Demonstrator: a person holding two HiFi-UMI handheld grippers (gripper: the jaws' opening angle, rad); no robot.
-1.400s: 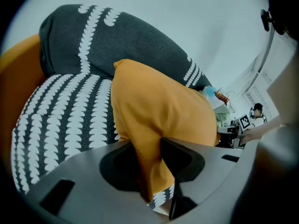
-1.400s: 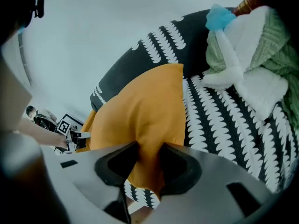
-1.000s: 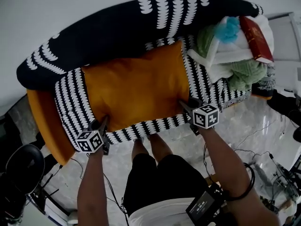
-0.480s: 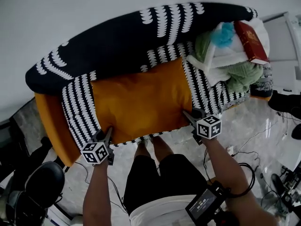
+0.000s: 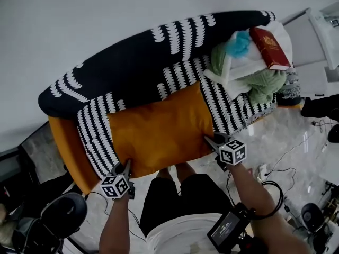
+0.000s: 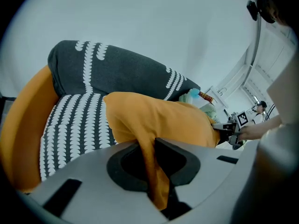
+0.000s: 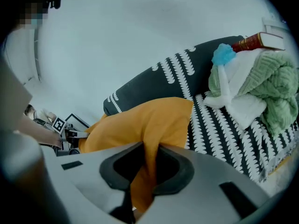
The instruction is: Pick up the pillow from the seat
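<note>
Nearer than before, the pillow (image 5: pixel 159 128) overhangs the seat (image 5: pixel 94 134); my left claw (image 5: pixel 126 166) and right claw (image 5: pixel 210 139) are closing, pinching its near corners.

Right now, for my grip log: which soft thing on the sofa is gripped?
The orange pillow: left gripper and right gripper, jaws closing, pinch its near corners; green blanket and white towel lie untouched.
</note>
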